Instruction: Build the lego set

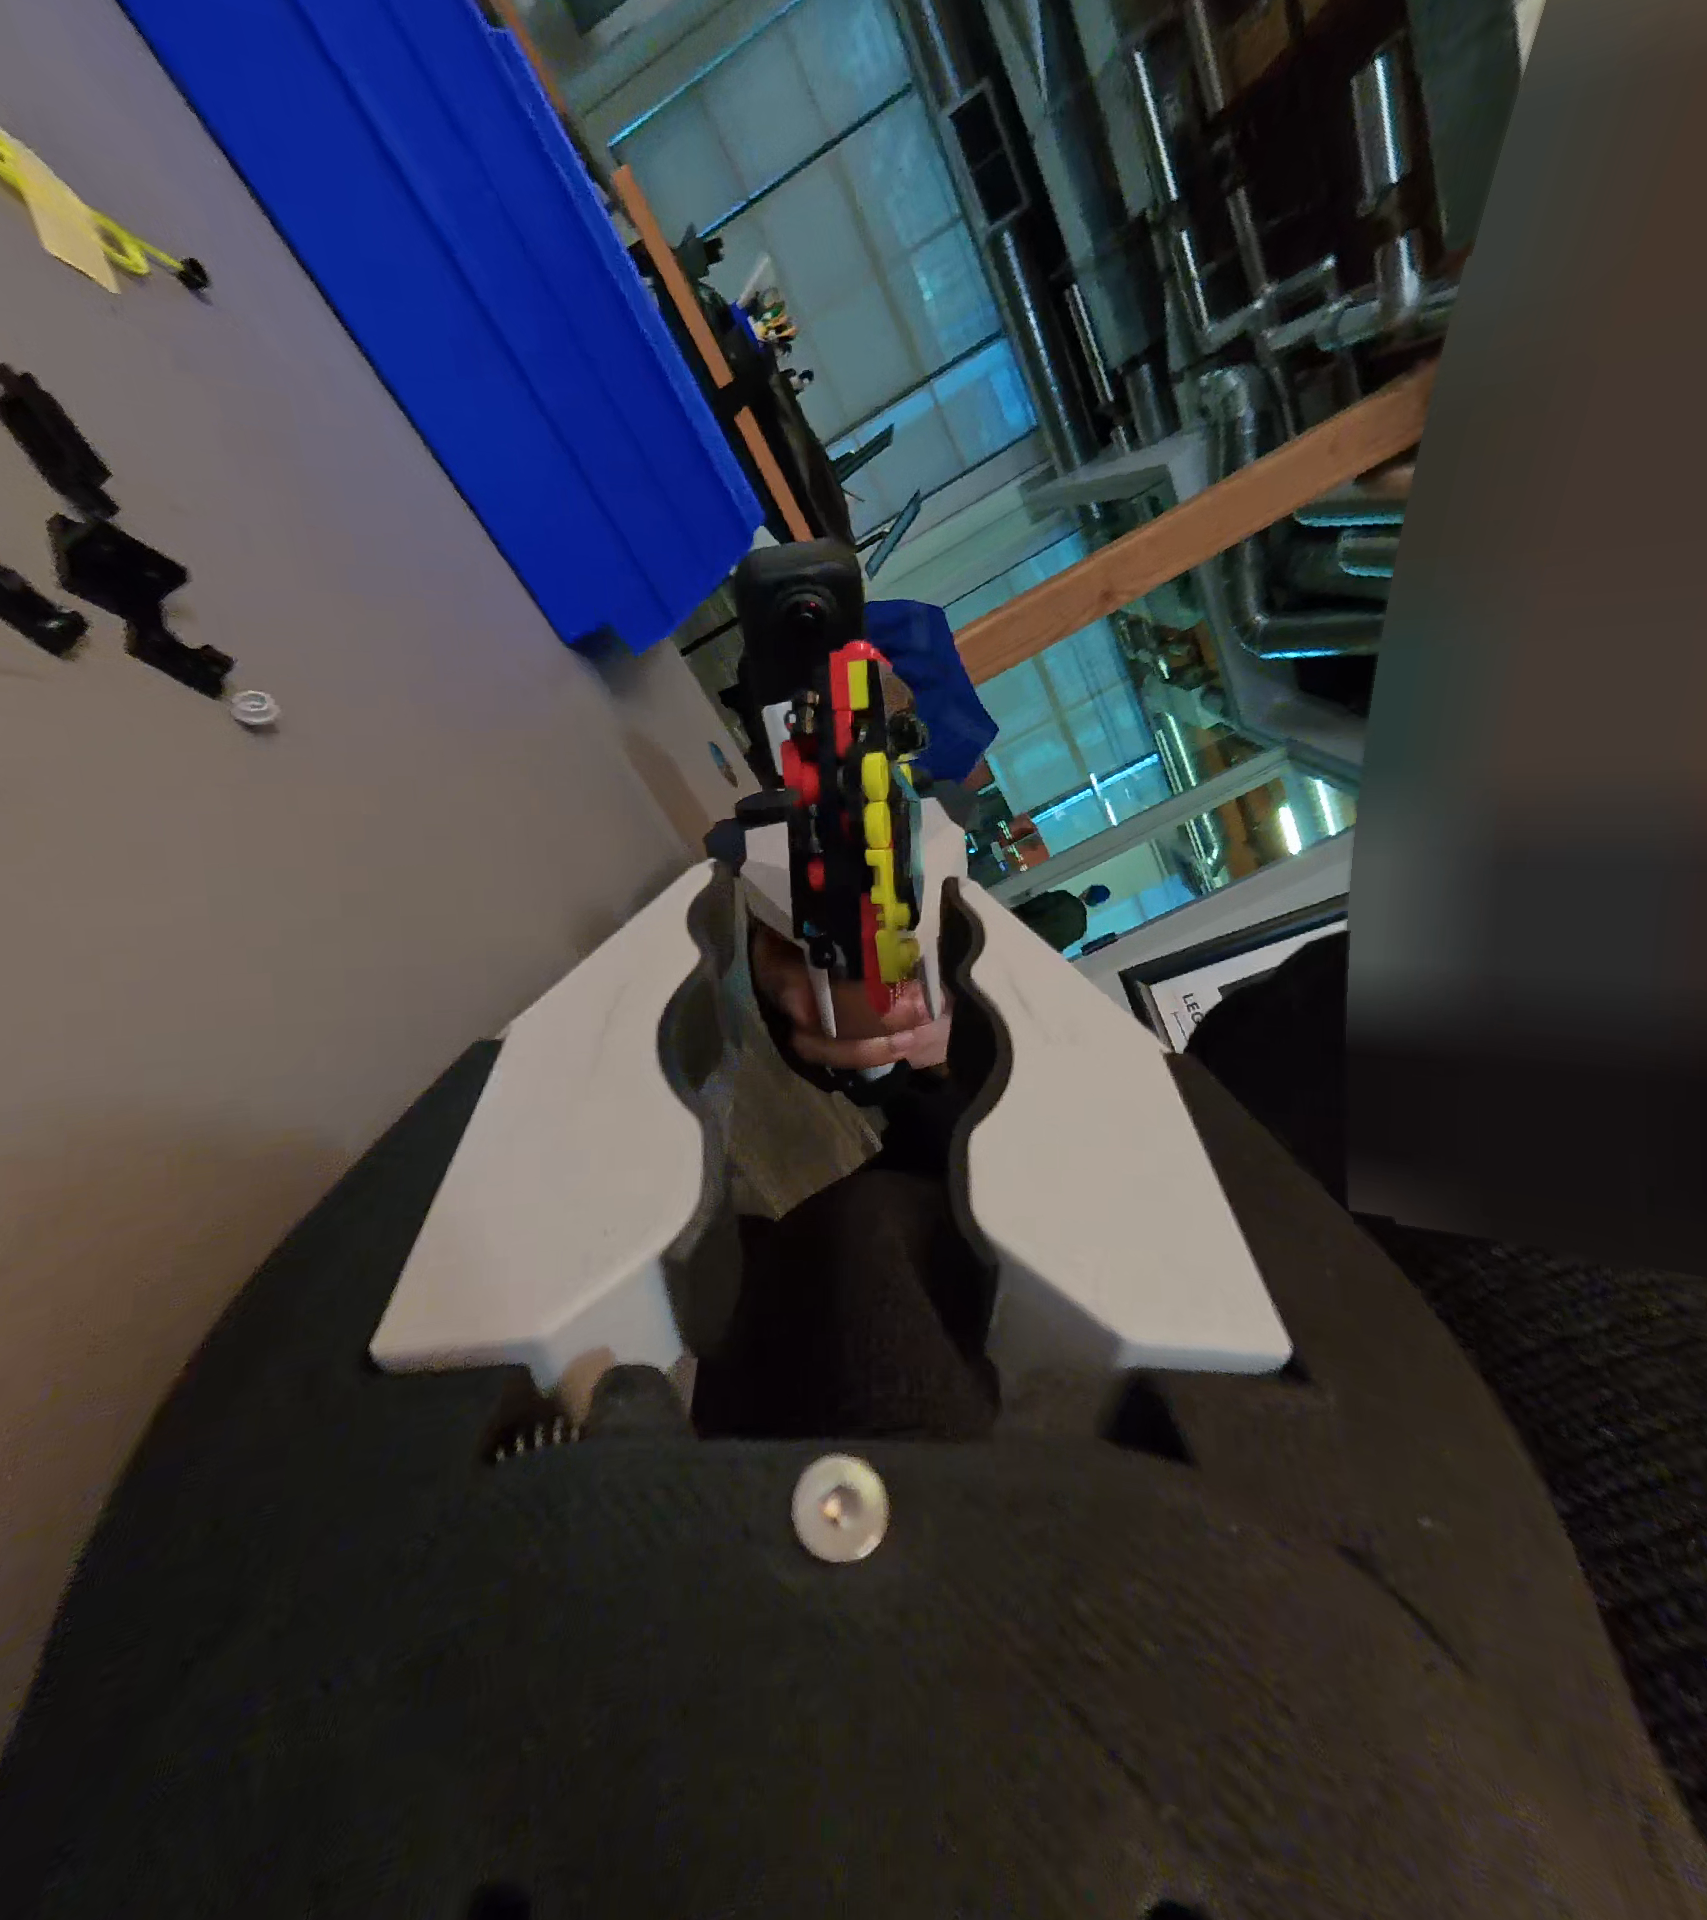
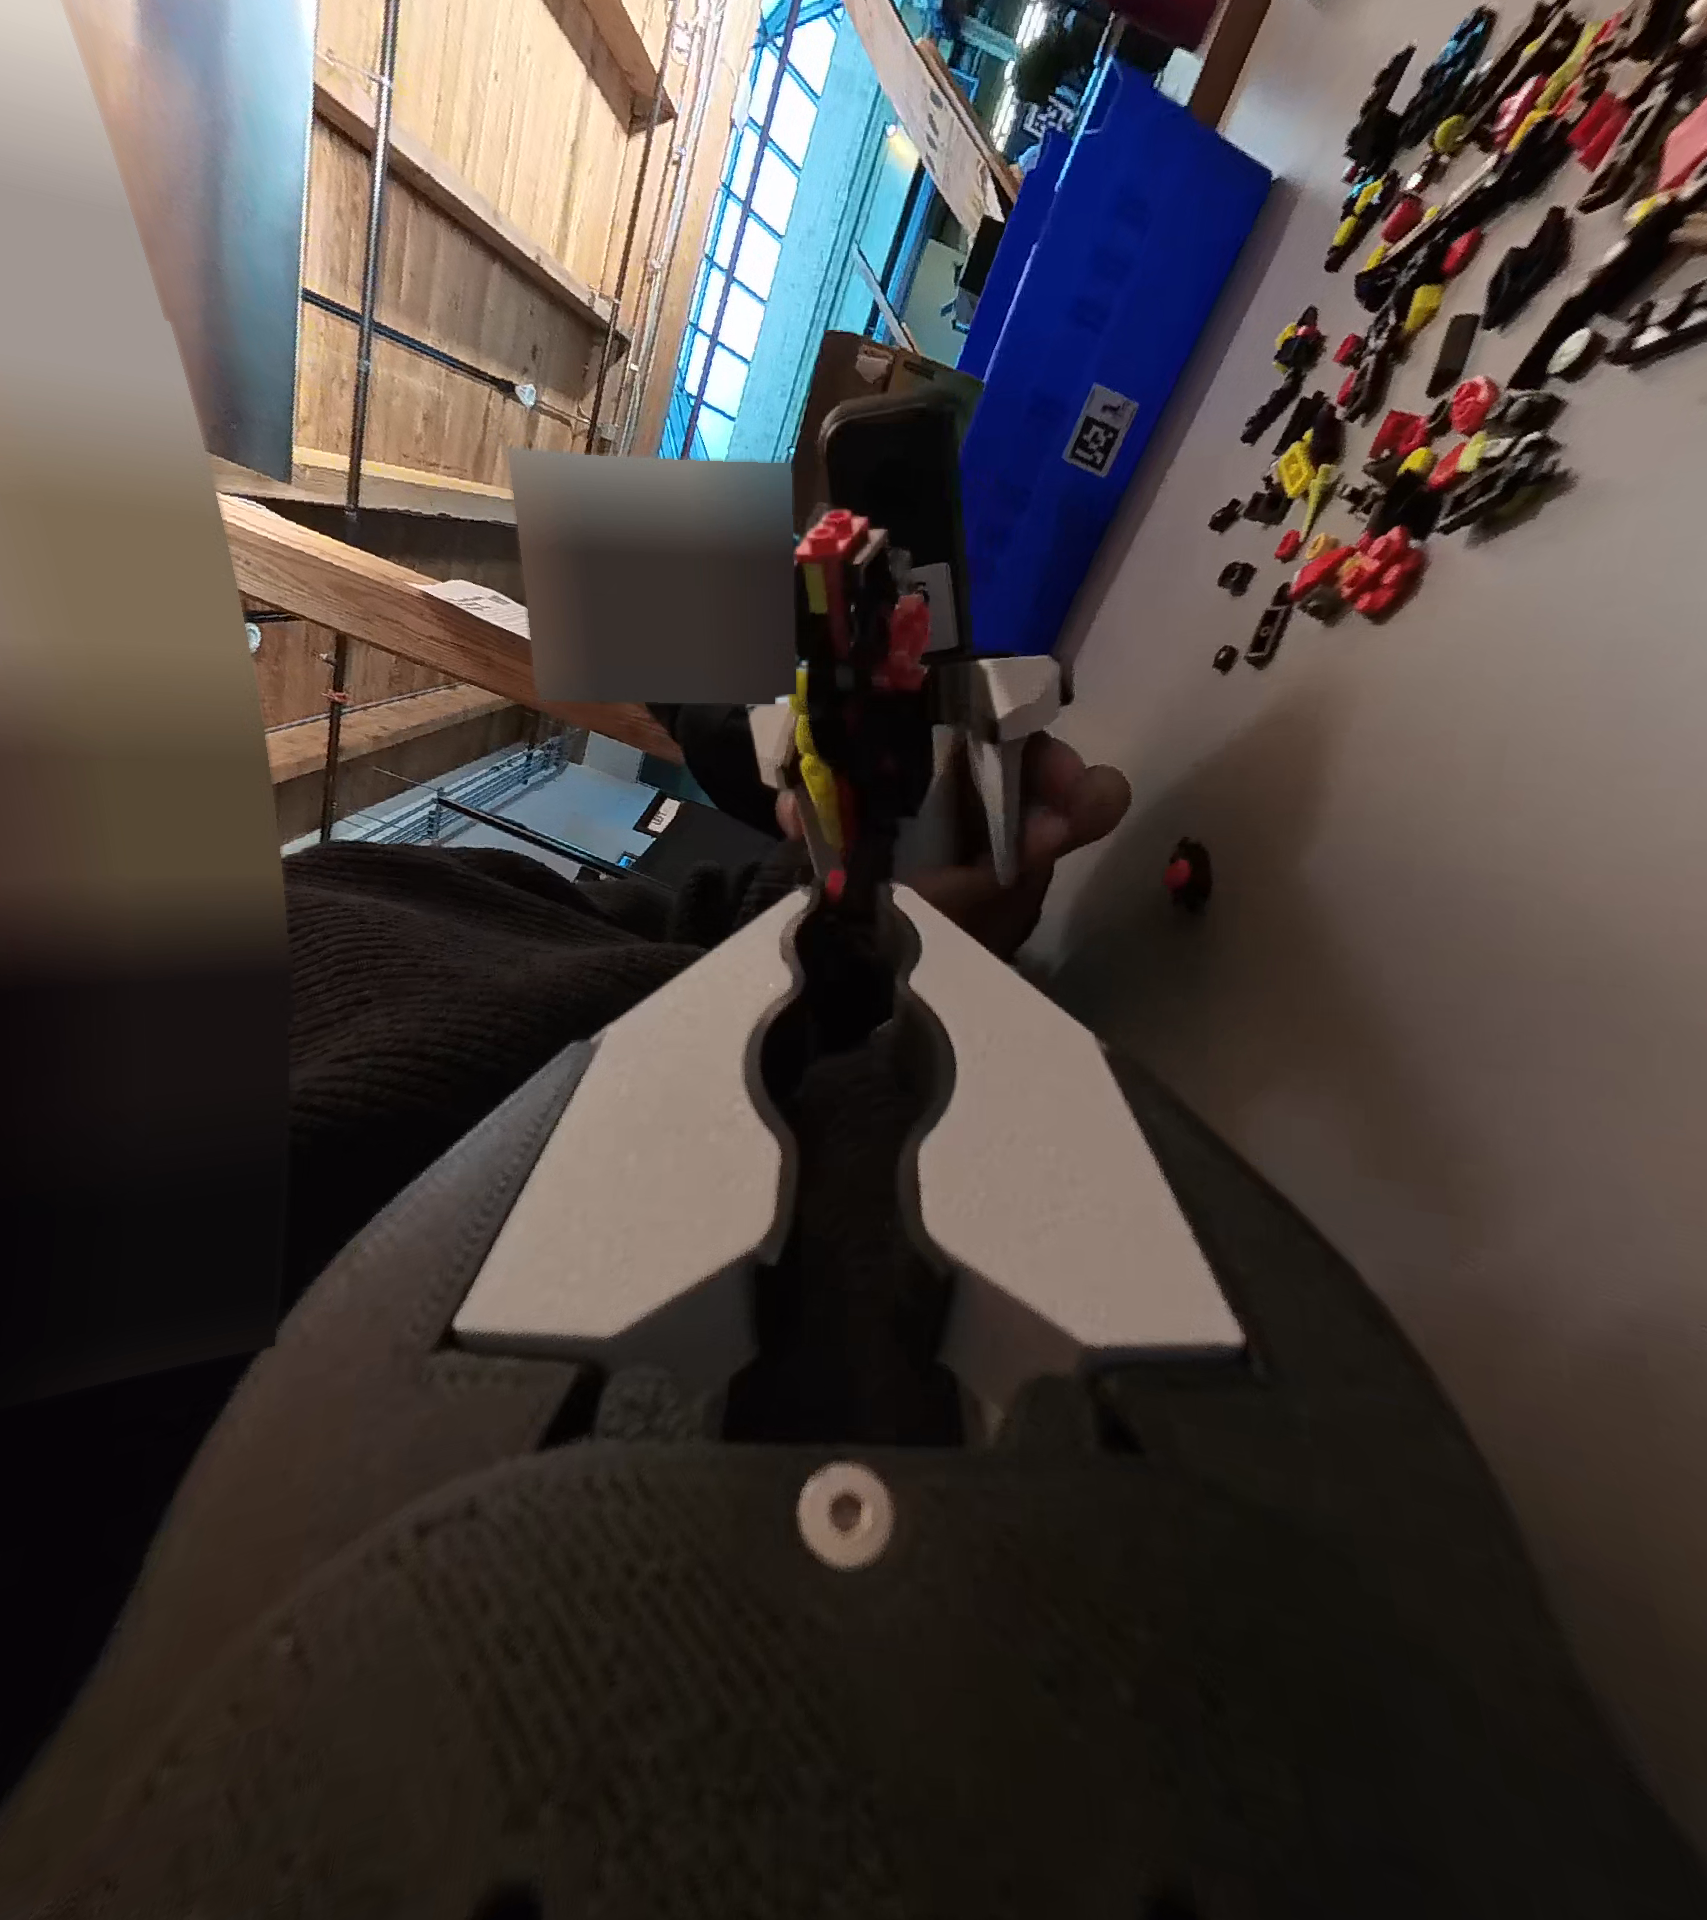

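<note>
A slim brick assembly [image 1: 854, 821] of black, red and yellow pieces is held in the air between the two facing grippers. My right gripper [image 2: 851, 909] is shut on its black lower end, and the assembly [image 2: 854, 707] rises past the fingertips. My left gripper [image 1: 833, 888] is open. Its white fingers [image 1: 714, 894] stand on either side of the assembly with a gap to it. In the right wrist view, the left gripper's fingers [image 2: 1010, 696] are spread around the assembly's upper part. In the left wrist view, the right gripper's white fingers [image 1: 771, 909] clamp the assembly.
A grey table [image 1: 361, 727] carries loose black, yellow and red bricks [image 1: 101, 561], with many more in the right wrist view [image 2: 1451, 312]. A blue bin [image 1: 475, 291] stands at the table's far edge. A hand [image 2: 1067, 821] and a dark knitted sleeve [image 2: 475, 966] are close. Only a small space, under 4 cm, lies between the two pairs of fingers.
</note>
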Available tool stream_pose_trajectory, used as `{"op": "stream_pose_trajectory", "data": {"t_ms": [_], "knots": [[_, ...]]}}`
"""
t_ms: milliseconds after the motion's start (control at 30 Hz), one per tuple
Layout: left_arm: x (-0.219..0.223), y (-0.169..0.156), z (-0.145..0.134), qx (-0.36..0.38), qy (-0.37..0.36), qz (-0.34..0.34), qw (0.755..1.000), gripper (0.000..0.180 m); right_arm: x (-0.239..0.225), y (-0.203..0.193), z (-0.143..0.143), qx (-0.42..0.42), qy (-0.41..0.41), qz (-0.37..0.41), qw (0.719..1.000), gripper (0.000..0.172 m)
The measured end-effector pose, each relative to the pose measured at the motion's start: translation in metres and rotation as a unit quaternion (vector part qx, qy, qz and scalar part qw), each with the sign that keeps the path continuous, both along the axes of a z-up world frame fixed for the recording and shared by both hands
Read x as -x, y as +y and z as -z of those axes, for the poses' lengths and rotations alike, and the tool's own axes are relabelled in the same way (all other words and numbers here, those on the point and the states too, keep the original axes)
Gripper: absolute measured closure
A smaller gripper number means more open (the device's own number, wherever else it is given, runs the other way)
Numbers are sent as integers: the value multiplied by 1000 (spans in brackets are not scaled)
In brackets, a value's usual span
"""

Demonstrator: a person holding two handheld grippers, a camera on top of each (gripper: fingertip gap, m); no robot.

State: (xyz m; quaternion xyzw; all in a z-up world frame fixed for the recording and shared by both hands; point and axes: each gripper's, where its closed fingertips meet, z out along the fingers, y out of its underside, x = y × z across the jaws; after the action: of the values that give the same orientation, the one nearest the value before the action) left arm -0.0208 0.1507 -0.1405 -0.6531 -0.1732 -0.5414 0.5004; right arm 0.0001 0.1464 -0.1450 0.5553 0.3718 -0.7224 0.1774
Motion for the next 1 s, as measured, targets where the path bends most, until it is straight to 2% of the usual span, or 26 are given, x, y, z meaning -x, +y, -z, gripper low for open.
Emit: {"op": "stream_pose_trajectory", "data": {"t_ms": [133,200,300,467,633,733,833,933,1000], "knots": [[12,2,17,42,15,-19,999,142,0,11,18,-28,-40,8,999,164],[13,3,27,62,47,-21,997,141,-3,15,36,-56,-76,3,996,164],[5,3,38,83,99,-5,992,141,-1,17,47,-64,-100,4,993,164],[-4,-1,59,115,196,17,974,138,3,25,75,-130,-152,23,979,164],[-7,-3,62,121,218,26,968,136,5,36,80,-158,-162,52,973,164],[-8,-3,59,112,225,27,968,136,6,47,79,-174,-162,75,968,145],[-8,-4,58,109,235,27,965,136,6,57,75,-195,-154,96,964,136],[-9,-4,58,108,243,28,964,136,4,67,69,-243,-136,112,954,126],[-9,-4,59,107,248,28,962,136,3,73,63,-317,-110,116,935,122]]}}
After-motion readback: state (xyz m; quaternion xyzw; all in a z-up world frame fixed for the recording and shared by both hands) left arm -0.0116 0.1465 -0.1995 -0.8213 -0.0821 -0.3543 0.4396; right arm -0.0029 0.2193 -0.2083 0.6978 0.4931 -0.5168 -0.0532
